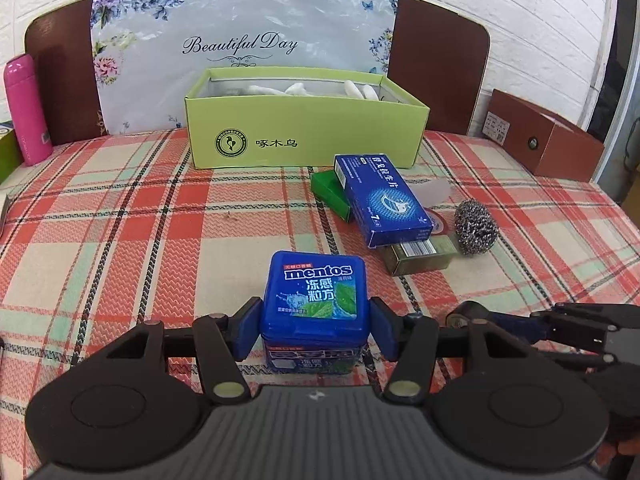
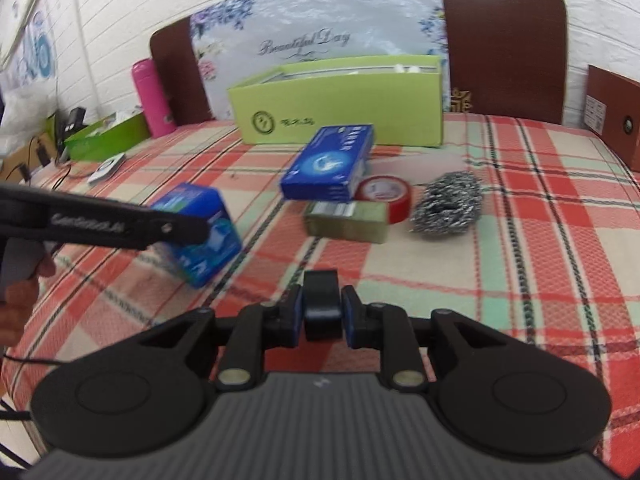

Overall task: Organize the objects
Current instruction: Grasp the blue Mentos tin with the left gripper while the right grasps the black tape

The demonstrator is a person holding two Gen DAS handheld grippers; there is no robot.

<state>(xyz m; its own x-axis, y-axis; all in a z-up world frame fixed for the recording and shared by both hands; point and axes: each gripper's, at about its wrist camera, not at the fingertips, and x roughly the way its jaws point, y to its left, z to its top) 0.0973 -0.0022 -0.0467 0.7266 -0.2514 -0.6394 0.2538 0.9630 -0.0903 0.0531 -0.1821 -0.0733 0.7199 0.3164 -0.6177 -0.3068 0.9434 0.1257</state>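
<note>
L gripper (image 1: pixel 314 330) holds the blue square plastic Mentos box (image 1: pixel 314 296) by its flat sides, at 6 o'clock from the green cardboard box (image 1: pixel 304 128); light, stiff, slick; R gripper (image 2: pixel 322 314) pinches a small black clip-like thing (image 2: pixel 321 304).

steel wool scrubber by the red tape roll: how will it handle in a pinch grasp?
The steel wool scrubber is a loose coil of wire, so it probably squashes under the pads and weighs little. Its rounded shape may roll slightly when nudged, though the plaid tablecloth likely damps that.
</note>
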